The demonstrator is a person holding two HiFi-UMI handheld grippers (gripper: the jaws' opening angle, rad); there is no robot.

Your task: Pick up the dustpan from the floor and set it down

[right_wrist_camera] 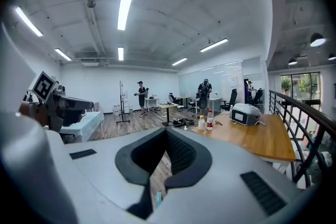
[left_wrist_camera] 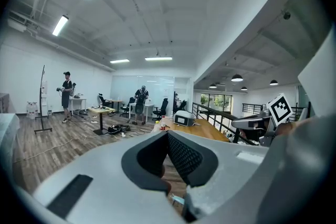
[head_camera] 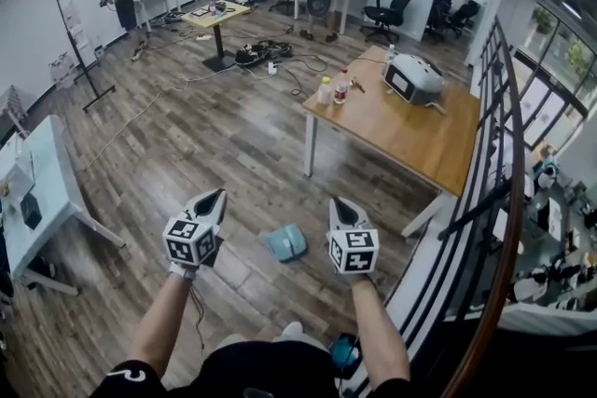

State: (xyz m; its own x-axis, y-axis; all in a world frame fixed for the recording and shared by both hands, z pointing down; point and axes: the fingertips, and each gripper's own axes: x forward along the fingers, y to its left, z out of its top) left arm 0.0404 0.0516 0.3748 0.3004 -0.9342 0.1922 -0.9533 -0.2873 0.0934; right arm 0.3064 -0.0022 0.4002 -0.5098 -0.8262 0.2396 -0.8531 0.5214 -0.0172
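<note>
The dustpan, small and teal, lies flat on the wooden floor between and just beyond my two grippers. My left gripper hovers to its left and my right gripper to its right, both well above the floor and pointing forward. In the left gripper view the left gripper has its jaws meeting at the tips with nothing in them. In the right gripper view the right gripper is shut and empty too. A sliver of teal, probably the dustpan, shows low through the gap under the right jaws.
A wooden table stands ahead on the right with a white appliance and bottles. A black railing runs along the right. A white table is at the left. Cables and people stand farther back.
</note>
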